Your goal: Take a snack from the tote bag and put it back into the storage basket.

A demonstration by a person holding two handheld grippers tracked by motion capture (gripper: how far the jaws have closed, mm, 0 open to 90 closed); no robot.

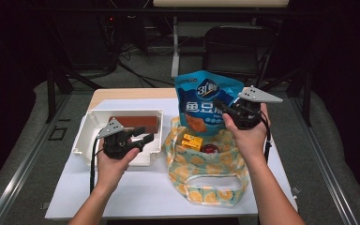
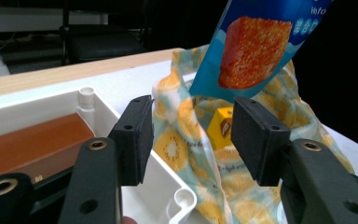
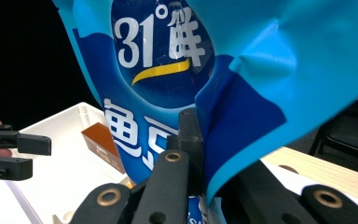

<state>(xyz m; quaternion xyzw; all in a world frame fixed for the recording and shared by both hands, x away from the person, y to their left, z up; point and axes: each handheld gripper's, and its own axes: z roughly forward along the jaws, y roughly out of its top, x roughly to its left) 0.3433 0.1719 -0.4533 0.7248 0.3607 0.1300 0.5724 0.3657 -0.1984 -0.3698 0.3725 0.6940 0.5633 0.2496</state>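
The white tabletop [image 1: 122, 197] is filling the lower middle of the high view. On it, at centre left, the white rectangular plastic bin [image 1: 86, 129] is sitting with a flat reddish-brown box [image 1: 138, 123] inside. Just right of the bin, the yellow-and-mint fruit-print cloth bag [image 1: 206, 180] is lying open, with a small yellow carton [image 1: 191, 141] showing in its mouth.

Above the bag's opening, at upper centre, the shiny blue snack pouch with white lettering [image 1: 206, 101] is hanging upright. The right gripper [image 1: 225, 111] is pinching the pouch's right edge, its jaws closed tight on the foil; in the right gripper view the pouch [image 3: 168, 70] is rising straight out from between them.

The left gripper [image 1: 143, 136] is hovering over the bin's right rim, jaws spread wide and holding nothing, well apart from the pouch.
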